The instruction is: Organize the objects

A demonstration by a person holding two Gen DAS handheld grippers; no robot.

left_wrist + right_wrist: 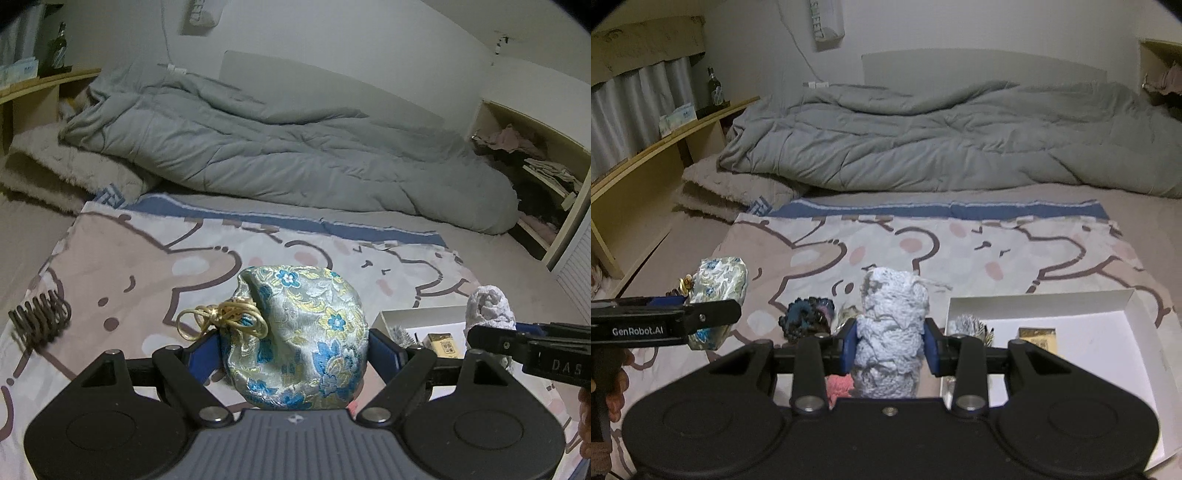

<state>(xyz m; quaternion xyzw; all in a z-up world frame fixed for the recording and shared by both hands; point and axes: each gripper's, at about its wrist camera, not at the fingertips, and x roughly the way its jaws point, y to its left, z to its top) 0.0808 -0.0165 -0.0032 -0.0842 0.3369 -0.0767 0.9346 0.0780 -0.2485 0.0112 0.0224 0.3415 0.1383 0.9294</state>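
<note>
Left wrist view shows the left tool (295, 343) gripping a brocade pouch (295, 332) above the bed's near edge, the right tool (890, 345) clamping a crocheted roll (892, 332); either soft bundle could slip out.

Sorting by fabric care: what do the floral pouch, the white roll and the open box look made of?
Floral pouch: apparently silky brocade, sheen, woven blue and gold flowers, golden cord. White roll: seemingly crocheted or lace yarn, matte, open knotted texture. Open box: likely white cardboard, thin, flat folded walls.
</note>
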